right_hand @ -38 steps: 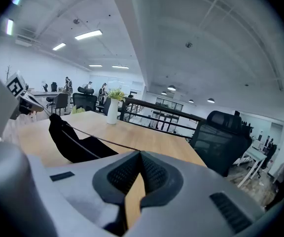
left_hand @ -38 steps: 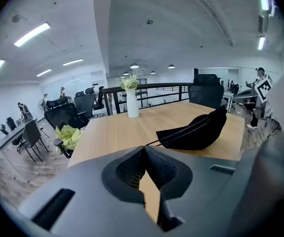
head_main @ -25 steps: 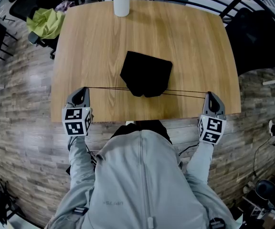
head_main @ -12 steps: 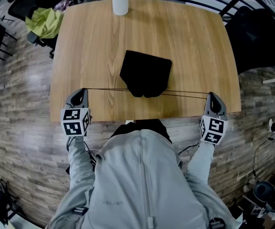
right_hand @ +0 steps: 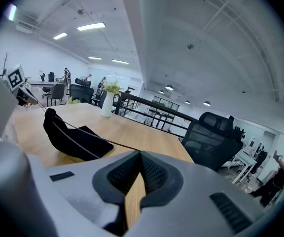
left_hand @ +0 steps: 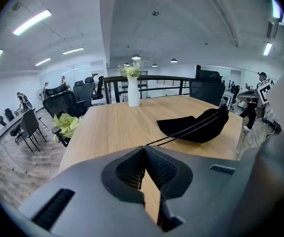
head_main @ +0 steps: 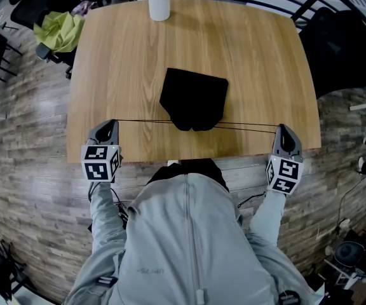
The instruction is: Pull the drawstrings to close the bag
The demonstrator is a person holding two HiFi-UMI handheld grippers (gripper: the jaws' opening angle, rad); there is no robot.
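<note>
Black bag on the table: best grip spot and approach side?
Probably the bunched mouth of the black bag, at its near edge, coming from above on the person's side. There the drawstrings gather the fabric into a raised lump, while the far part lies flat on the table.

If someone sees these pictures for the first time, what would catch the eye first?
A black bag lies in the middle of the wooden table. Taut drawstrings run from its near end sideways to the left gripper and the right gripper, both shut on them at the table's near edge.
</note>
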